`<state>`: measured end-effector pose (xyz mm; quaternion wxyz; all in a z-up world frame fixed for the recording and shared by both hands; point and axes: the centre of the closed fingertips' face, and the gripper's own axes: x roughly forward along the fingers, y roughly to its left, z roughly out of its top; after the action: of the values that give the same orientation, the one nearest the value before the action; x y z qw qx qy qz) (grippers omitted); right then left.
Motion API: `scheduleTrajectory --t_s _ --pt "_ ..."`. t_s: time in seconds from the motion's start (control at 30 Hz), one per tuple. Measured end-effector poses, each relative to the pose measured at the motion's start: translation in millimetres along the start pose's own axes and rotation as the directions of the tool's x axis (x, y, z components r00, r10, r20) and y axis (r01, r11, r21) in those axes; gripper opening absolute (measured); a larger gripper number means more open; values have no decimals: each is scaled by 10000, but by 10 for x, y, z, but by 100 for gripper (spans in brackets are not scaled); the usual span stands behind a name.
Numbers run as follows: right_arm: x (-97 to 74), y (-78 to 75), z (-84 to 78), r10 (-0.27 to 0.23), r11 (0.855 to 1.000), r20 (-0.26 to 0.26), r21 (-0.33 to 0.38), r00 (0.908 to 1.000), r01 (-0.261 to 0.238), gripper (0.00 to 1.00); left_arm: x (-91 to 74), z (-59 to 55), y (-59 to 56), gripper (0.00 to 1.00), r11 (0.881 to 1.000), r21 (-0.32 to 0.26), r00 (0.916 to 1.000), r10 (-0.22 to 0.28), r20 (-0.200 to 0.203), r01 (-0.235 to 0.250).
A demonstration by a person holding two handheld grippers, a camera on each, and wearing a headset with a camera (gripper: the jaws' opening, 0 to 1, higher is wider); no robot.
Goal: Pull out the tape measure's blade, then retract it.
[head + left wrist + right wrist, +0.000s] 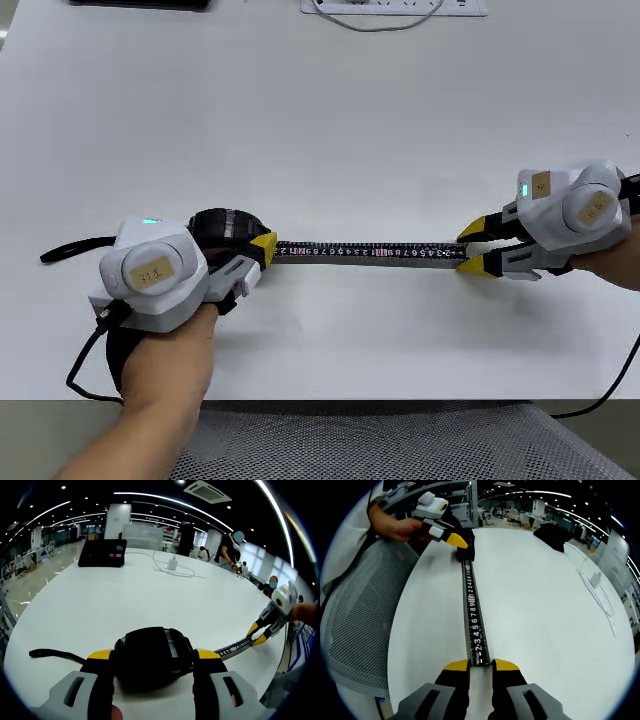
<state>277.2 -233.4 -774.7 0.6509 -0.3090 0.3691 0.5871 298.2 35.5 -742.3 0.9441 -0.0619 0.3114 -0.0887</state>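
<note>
The tape measure [222, 230] lies on the white table [330, 120], on the person's left side. Its black case sits between the two jaws of the left gripper [245, 242]. In the left gripper view the yellow-tipped jaws stand on both sides of the case and press against it, so this gripper holds the case with a wide grip. A black wrist strap [75, 248] comes out of the case and lies flat on the table, further to the left.

The blade [370, 250] is pulled out of the case and runs to the right in a straight line, low over the table. It is dark, with light numbers printed along it. In the right gripper view the numbers start near the jaws and grow toward the case.

The right gripper [468, 248] is at the far end of the blade, well apart from the case. Its jaws are narrow and the end of the blade sits between their yellow tips, so it holds the blade by its end. A hand is behind each gripper.

At the far edge of the table there is a white power strip [395, 5] with a white cable. A black mesh chair [370, 440] shows below the near edge of the table. A black cable [85, 370] hangs from the left gripper.
</note>
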Motion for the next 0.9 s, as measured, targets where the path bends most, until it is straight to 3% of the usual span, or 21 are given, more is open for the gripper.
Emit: scheduleTrajectory --t_s 0.6,0.9 --pt "10 8 -7 -64 9975 -645 -700 9979 19 11 33 -21 30 58 9999 107 9998 33 -201 -30" --pt "17 15 9 -28 9966 -744 -826 9972 -33 10 26 -32 21 56 9999 61 9985 104 -530 -101"
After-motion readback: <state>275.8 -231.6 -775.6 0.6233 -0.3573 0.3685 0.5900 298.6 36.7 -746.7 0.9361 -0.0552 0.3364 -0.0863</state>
